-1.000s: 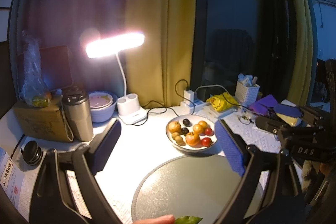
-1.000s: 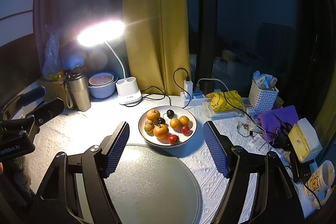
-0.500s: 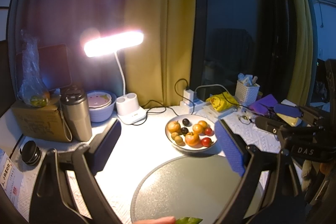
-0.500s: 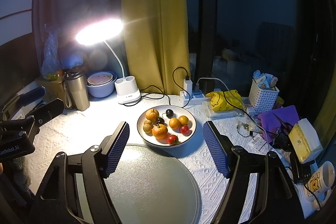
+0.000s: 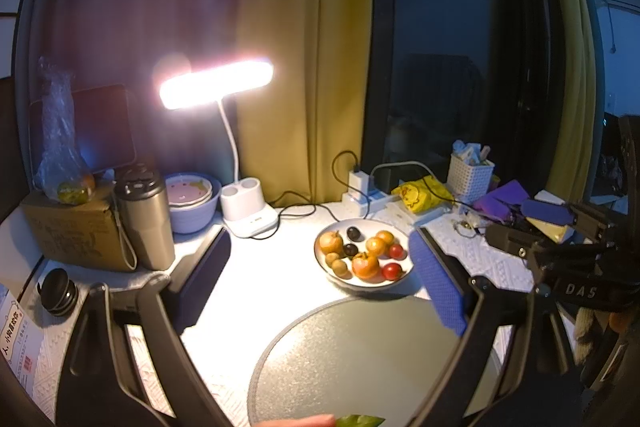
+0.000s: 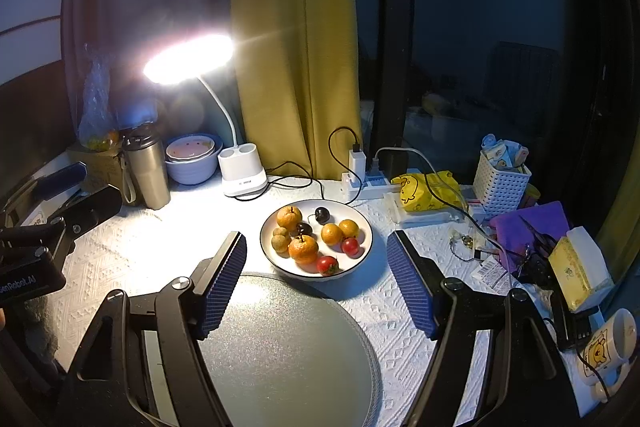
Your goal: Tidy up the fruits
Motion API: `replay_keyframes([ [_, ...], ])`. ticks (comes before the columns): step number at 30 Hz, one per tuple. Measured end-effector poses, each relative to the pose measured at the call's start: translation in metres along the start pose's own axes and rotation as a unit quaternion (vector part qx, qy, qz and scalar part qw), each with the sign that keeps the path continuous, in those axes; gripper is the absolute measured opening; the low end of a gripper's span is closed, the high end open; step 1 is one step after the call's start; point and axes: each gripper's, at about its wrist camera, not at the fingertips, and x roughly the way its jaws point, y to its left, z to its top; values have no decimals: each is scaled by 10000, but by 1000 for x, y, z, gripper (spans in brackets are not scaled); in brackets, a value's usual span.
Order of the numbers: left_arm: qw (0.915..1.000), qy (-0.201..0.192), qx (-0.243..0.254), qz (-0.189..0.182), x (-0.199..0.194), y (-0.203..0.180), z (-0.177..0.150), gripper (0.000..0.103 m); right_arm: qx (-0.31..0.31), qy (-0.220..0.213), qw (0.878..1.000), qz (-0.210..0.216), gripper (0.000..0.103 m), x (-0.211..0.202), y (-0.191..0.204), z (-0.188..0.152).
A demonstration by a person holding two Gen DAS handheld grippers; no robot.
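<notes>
Blue-padded left gripper (image 5: 320, 275) and right gripper (image 6: 316, 279) agape, empty.

Place: I take this for a home — a lived-in table by a window at night.
Window side: yellow curtain (image 6: 296, 39), dark glass.
Light: lit desk lamp (image 6: 188, 59).
Domestic clutter: thermos (image 6: 146, 171), stacked bowls (image 6: 192, 157), cartoon mug (image 6: 608, 347), tissue pack (image 6: 576, 271) — and a power strip (image 6: 368, 183).
</notes>
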Motion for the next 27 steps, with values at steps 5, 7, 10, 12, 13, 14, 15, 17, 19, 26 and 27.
replay_keyframes([
  [5,10000,8,1,-13,0,-1,-1,91,3,-2,10000,-2,76,0,-1,0],
  [7,10000,15,2,-26,0,-2,-1,91,1,-2,10000,4,76,1,-1,-1],
  [10,10000,16,10,-37,0,-3,-2,91,4,1,10000,-2,76,1,-2,-1],
  [12,10000,18,9,-35,1,-3,-2,91,-2,3,10000,-2,76,0,-1,0],
  [13,10000,19,8,-35,1,-3,-2,91,1,5,10000,-2,76,1,-2,-1],
  [14,10000,21,6,-35,1,-4,-2,91,6,8,10000,1,76,2,-2,0],
  [15,10000,20,8,-36,1,-3,-2,91,2,9,10000,1,76,1,-1,0],
  [17,10000,17,7,-35,1,-3,-2,91,2,11,10000,4,76,2,-3,0],
  [19,10000,16,11,-36,1,-3,-2,91,5,10,10000,3,76,3,-4,0],
  [26,9999,92,24,-69,8,-5,-4,91,2,23,10000,13,76,5,-5,0],
  [27,9999,121,34,-77,10,-6,-4,91,1,35,10000,17,76,7,-7,-1],
])
